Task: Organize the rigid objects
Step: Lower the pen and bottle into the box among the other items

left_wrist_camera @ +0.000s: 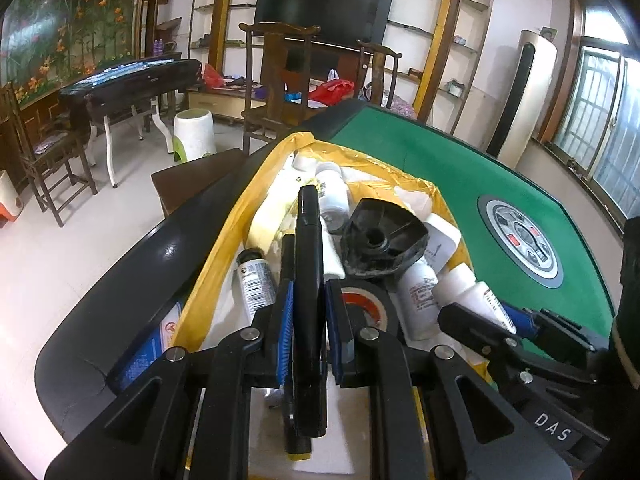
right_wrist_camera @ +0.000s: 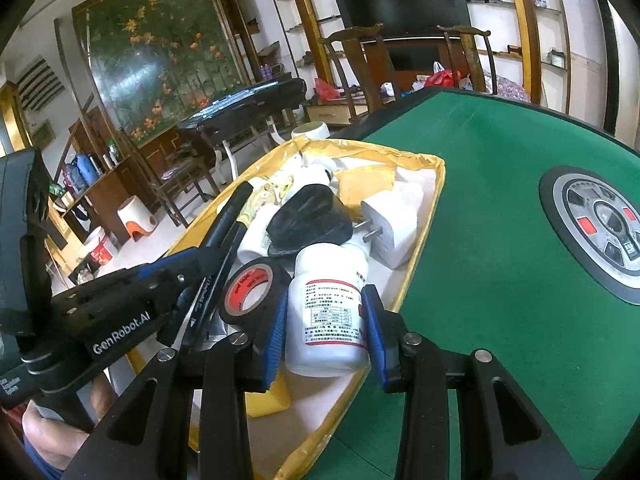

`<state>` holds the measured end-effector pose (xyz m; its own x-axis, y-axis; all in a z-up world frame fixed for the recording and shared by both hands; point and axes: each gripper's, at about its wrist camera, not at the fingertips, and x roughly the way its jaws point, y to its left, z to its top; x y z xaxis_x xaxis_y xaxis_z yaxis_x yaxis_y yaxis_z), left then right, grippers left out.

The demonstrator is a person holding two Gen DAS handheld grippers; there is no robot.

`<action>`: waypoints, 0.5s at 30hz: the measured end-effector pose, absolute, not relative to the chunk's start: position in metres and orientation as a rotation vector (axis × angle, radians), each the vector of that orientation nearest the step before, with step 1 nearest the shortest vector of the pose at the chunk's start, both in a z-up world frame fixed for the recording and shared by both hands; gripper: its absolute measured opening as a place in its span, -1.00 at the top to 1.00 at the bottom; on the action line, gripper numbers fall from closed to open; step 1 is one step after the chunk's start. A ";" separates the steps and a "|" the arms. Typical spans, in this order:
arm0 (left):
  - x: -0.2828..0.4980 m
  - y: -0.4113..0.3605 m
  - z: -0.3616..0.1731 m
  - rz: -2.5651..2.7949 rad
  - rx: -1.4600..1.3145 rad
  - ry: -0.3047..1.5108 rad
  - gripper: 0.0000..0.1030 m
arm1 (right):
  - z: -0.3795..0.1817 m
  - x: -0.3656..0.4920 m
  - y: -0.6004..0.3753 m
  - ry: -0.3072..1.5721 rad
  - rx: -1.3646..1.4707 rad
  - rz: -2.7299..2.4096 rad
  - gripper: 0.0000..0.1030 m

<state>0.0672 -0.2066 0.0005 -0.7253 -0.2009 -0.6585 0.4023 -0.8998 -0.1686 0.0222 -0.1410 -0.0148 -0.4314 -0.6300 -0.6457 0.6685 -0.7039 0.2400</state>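
Fingers on the left gripper [left_wrist_camera: 308,332] are pinched tight around a black marker [left_wrist_camera: 308,280], blue pads pressing it on both sides, the marker running lengthwise between them and poking out forward over the tray. The right gripper [right_wrist_camera: 326,336] has its fingers clamped on a white pill bottle [right_wrist_camera: 328,304] with a red-bordered label, bottle sitting upright-ish at the near end of the yellow-lined tray [right_wrist_camera: 438,184].

The tray sits on the green felt table [right_wrist_camera: 500,240] near its left edge, and it's pretty packed: a roll of black tape [right_wrist_camera: 250,294] just beside the bottle, a black plastic knob thing [right_wrist_camera: 310,220] lying on top of the pile, a white plug adapter [right_wrist_camera: 390,226] with 2 prongs, plus more white bottles [left_wrist_camera: 332,196] further back. In the right wrist view the left gripper comes in from the left with the marker.
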 end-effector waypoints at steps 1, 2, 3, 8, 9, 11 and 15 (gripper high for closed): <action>0.068 -0.207 0.000 -2.608 0.947 0.421 0.74 | -0.015 0.022 -0.142 0.068 0.941 -2.156 0.37; 0.069 -0.207 -0.001 -2.604 0.948 0.407 0.74 | -0.015 0.022 -0.144 0.066 0.943 -2.155 0.37; 0.070 -0.207 -0.001 -2.601 0.947 0.389 0.74 | -0.015 0.022 -0.145 0.062 0.942 -2.154 0.37; 0.073 -0.203 -0.001 -2.591 0.930 0.302 0.74 | -0.013 0.023 -0.152 0.074 0.925 -2.169 0.37; 0.073 -0.201 -0.001 -2.591 0.930 0.287 0.74 | -0.013 0.024 -0.153 0.076 0.927 -2.165 0.37; 0.073 -0.200 -0.002 -2.589 0.930 0.267 0.74 | -0.013 0.024 -0.155 0.080 0.927 -2.165 0.37; 0.072 -0.199 -0.005 -2.584 0.934 0.234 0.74 | -0.012 0.025 -0.156 0.082 0.927 -2.165 0.37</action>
